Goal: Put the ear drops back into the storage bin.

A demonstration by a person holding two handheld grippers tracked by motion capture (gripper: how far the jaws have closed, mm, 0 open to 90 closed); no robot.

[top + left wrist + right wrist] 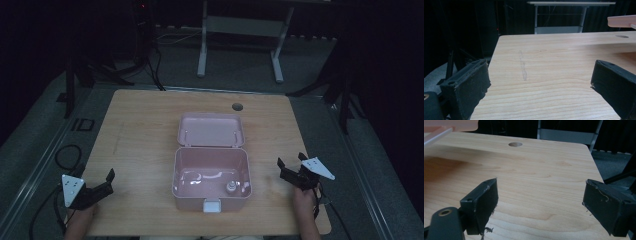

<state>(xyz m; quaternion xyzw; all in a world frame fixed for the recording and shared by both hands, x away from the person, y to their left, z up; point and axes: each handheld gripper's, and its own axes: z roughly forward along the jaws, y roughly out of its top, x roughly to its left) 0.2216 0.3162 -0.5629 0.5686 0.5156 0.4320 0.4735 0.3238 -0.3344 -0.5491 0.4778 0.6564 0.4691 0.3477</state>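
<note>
**Across the table: both grippers idle beside an open box**

On the light wooden table (140, 125), a pink plastic box (211, 172) sits mid-table, lid back, a small round object (231, 187) inside. Left gripper (100, 186) and right gripper (290, 170) flank it, jaws spread, empty. No step looks begun; likely next, a reach inward.

Left gripper (97, 187) is held low over the counter (140, 130) at its near-left corner, jaws spread wide with nothing between them. Its grey plate is seen at the outer side, with the left hand (80, 220) wrapped behind it and the forearm entering from the bottom edge. Right gripper (290, 167) is held near the right edge of the counter, toward the near corner, jaws likewise spread wide and empty. It is gripped from behind by the right hand (302, 200). In both gripper views, bare counter is seen between the jaws.
</note>
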